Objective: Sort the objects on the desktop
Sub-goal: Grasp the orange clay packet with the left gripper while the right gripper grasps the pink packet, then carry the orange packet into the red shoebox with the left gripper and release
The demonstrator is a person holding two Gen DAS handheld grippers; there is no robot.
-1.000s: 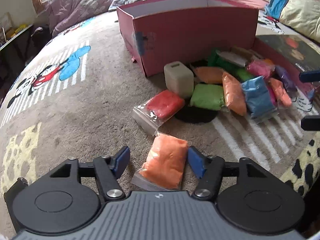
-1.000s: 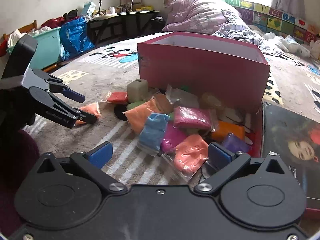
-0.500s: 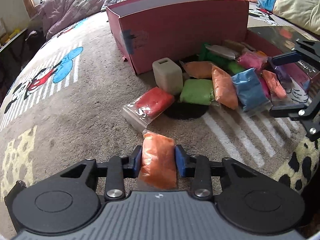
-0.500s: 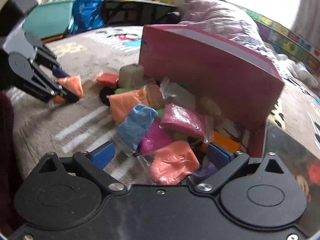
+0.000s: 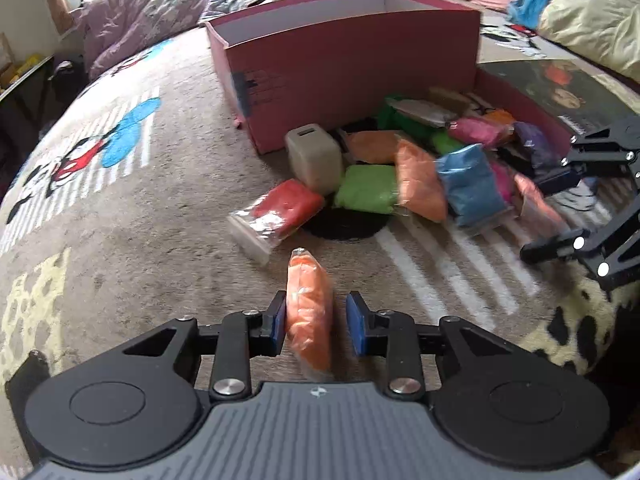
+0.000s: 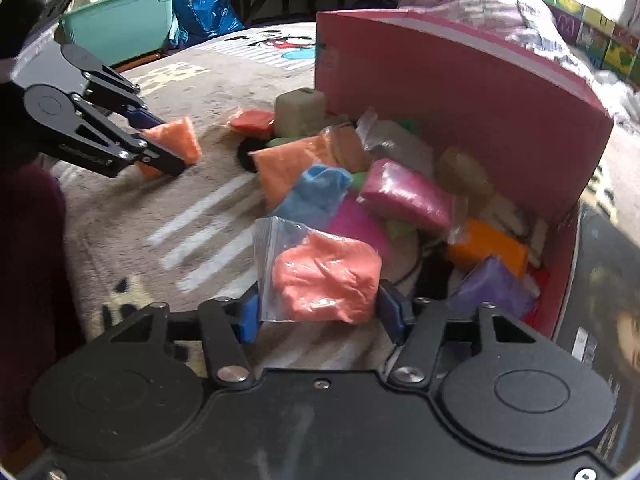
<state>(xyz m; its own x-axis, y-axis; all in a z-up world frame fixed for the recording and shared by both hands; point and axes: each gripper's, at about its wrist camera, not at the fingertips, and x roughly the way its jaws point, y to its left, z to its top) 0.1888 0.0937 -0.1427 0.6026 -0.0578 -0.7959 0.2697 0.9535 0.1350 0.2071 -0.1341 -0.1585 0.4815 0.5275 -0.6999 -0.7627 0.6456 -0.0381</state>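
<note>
**Orange and salmon bags gripped, pink box waiting**

Orange clay in its bag [image 5: 309, 312] sits pinched on edge between the left gripper [image 5: 316, 326] pads, near the blanket. The right gripper [image 6: 318, 312] clamps a salmon bag [image 6: 324, 276] at the heap's [image 6: 360, 184] near edge. Judging by the slippery plastic, each lift calls for a squeeze on the clay itself, not the loose film, and a steady climb over the wall. The pink box [image 5: 352, 60] stands upright behind the heap; its inside is hidden from both views.
</note>
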